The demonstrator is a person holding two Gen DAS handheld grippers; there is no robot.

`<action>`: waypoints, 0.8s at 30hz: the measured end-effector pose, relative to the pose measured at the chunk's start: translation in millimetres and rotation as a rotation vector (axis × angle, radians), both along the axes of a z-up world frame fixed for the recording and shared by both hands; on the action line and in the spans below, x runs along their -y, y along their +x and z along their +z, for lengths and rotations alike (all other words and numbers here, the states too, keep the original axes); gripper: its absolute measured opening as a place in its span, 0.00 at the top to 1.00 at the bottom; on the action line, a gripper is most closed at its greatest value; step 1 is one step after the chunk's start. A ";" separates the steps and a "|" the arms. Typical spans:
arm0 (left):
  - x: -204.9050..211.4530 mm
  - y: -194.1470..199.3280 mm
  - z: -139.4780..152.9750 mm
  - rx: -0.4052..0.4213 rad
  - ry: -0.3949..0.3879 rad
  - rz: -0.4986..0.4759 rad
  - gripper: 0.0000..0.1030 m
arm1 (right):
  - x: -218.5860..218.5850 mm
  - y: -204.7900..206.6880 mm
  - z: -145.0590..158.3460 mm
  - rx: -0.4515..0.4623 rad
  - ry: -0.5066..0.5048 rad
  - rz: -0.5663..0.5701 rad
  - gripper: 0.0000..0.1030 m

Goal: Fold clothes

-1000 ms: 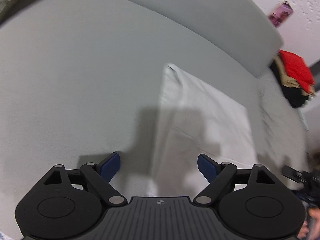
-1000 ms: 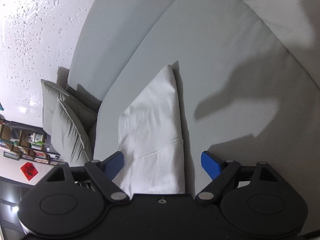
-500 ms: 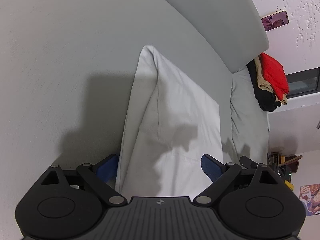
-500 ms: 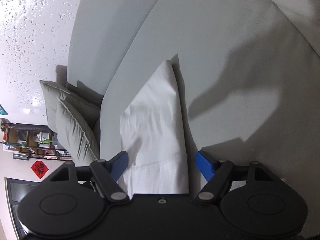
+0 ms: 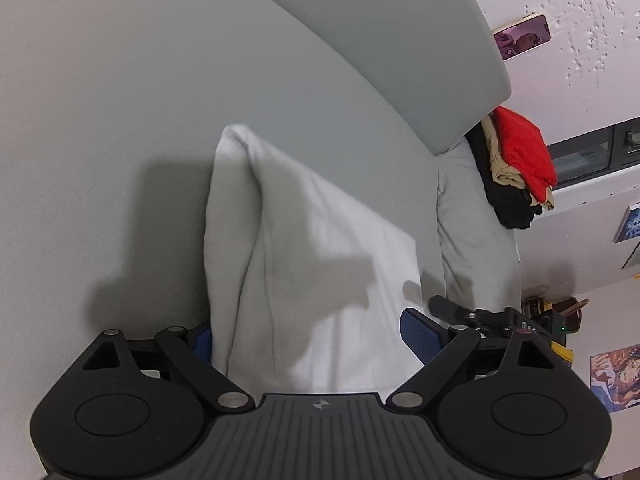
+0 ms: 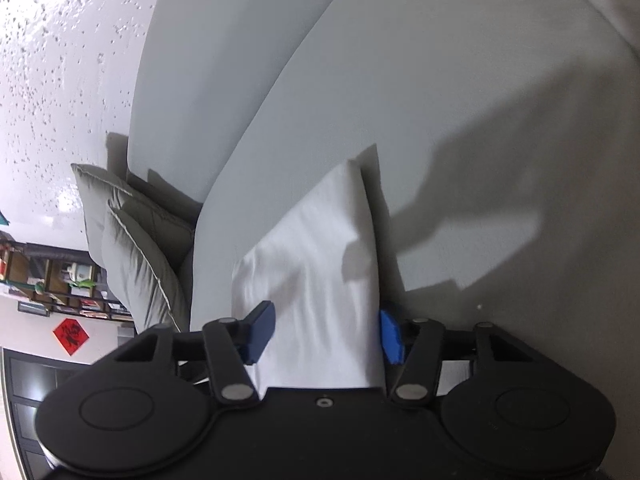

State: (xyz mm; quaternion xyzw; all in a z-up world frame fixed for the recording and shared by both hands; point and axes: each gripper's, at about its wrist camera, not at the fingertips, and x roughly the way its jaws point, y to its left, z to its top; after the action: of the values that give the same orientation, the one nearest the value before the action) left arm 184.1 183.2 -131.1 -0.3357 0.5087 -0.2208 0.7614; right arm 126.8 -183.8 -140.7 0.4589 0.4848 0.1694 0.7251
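The right gripper [image 6: 326, 332] has its blue fingers [image 6: 262, 330] either side of the near end of a folded white garment [image 6: 320, 280], and they are closing in on it. The left pad sits over the cloth and the right one is just beside its folded edge, though I can't quite say the pads are pressing yet.

The left gripper [image 5: 308, 336] is spread wide, its fingers [image 5: 420, 334] apart, with the other near end of the white garment [image 5: 304, 264] lying between them. The left pad is half hidden behind the cloth's fold; the right pad stands just clear of the fabric's edge.

The garment lies as a long folded strip on the grey sofa seat [image 5: 100, 120], running from the front edge toward the backrest [image 5: 380, 40].

At one end of the sofa a pile of red, tan and black clothes [image 5: 516, 164] is heaped by the wall. At the other end, two grey cushions [image 6: 136, 248] lean in the corner. A phone [image 5: 522, 36] hangs on the textured white wall.
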 end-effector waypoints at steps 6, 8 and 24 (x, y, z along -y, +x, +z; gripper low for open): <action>10.6 13.6 -1.3 0.010 0.032 0.001 0.15 | -3.0 14.7 -15.4 0.027 0.009 -0.017 0.79; 14.9 11.4 4.0 0.018 0.086 -0.001 0.24 | -7.5 16.3 -17.1 0.043 -0.009 -0.028 0.86; 83.8 -90.7 119.3 0.422 0.603 0.124 0.93 | -58.4 -57.8 115.6 0.441 -0.443 0.025 0.95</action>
State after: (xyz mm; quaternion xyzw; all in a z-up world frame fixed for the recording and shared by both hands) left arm 93.4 99.4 -11.7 -0.0738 0.3613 -0.0789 0.9262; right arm 69.1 -125.4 -25.1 0.2357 0.3467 0.1638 0.8930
